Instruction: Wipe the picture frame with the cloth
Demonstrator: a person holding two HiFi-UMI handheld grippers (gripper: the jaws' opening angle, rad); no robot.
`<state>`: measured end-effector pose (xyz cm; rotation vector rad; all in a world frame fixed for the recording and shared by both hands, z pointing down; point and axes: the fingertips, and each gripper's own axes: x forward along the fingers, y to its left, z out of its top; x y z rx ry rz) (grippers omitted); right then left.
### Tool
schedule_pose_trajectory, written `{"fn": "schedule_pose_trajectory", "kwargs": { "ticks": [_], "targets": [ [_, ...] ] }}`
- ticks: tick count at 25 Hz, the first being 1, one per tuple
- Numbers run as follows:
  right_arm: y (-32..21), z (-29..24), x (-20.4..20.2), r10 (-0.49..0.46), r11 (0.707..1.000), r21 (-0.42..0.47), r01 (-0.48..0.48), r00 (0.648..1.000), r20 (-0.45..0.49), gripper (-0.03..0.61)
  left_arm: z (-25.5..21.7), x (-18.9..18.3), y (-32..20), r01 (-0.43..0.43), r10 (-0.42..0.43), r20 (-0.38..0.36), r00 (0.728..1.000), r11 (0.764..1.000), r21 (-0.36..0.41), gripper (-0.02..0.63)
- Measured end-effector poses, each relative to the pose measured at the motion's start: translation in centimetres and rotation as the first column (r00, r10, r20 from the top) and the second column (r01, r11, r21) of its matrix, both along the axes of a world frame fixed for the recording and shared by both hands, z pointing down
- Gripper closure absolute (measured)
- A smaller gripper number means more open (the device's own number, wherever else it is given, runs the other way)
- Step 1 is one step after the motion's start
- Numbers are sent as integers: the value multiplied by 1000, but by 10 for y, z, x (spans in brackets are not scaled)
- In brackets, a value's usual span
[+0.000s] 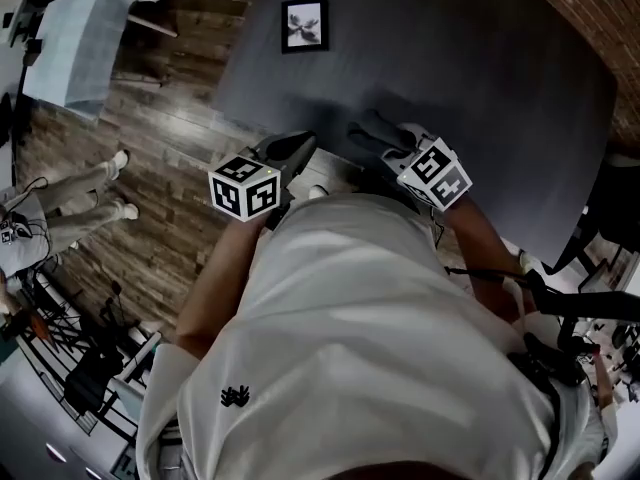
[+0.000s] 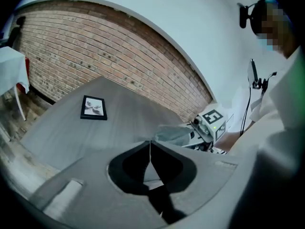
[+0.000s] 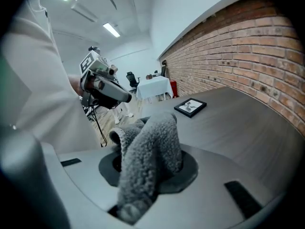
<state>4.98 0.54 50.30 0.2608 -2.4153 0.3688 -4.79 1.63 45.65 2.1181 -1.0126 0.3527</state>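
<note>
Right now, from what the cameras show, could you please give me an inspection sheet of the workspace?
Surface: dark table, holding only the frame.
Job's things: frame lies flat at the table's far side, apart from both grippers; cloth hangs bunched in the right gripper.
Clutter: nothing seen on the table.
Grippers: left gripper shut, empty; right gripper shut on the cloth; both by the table's near edge.
Cables: black cable by the person's right arm; more on the floor at left.
Surroundings: brick wall, white-covered table, a bystander's legs.
</note>
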Motion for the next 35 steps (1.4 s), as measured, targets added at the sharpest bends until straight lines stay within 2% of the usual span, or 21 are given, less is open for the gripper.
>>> {"fn": "schedule_pose_trajectory", "kwargs": {
  "ticks": [5,14,23,35],
  "targets": [
    [36,-7,-29,0,999,37,0,1000,-10,486,-8,-36,45,39,-39,-26,999,999,35,595],
    [113,-9,-71,4,998,69,-3,1000,-21,486,-4,-77,122,45,-41,-67,997,997,61,595],
    [150,-16,-96,-36,995,91,38,999,-22,488,-8,-92,150,49,-44,-60,997,994,95,595],
    [179,-26,-86,-53,990,132,59,998,-44,488,-6,-85,174,57,-50,-65,997,993,106,595]
  ]
}}
